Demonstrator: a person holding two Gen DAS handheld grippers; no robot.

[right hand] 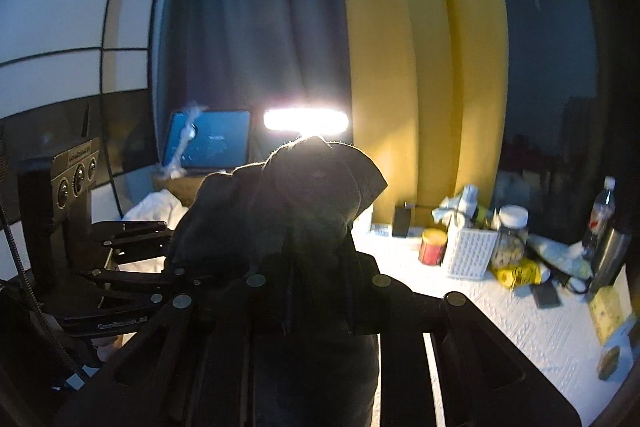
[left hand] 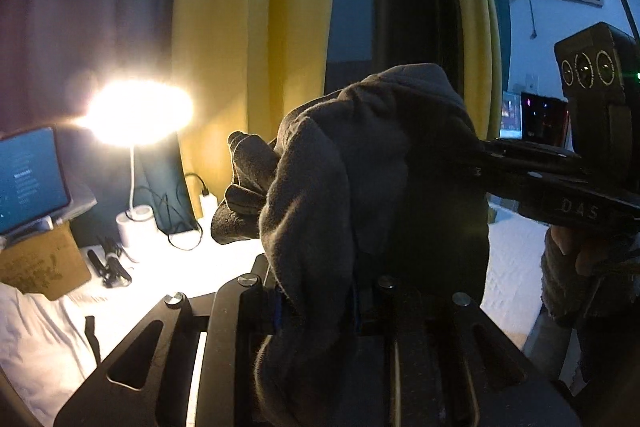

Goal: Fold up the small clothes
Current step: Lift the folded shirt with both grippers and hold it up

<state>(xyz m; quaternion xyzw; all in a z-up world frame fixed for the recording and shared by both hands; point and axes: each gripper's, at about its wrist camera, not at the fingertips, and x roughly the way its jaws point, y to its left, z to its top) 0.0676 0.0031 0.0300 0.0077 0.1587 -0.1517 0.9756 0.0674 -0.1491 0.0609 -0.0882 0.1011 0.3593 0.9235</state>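
A lit desk lamp (left hand: 138,115) stands on the white surface (left hand: 168,275). Above it, the left hand-held gripper (left hand: 316,303) is clenched on a dark grey garment (left hand: 360,163), bunched and lifted; the right hand-held gripper (right hand: 316,291) grasps the same cloth.

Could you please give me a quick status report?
Both tools, left and right, shut on the dark grey fabric garment, bunched, held aloft. Lit white desk lamp behind, nothing obstructing.

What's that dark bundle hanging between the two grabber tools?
A dark grey garment, bunched up. The left gripper and right gripper both have their jaws closed on it, held above the white table. Both wrist views show it.
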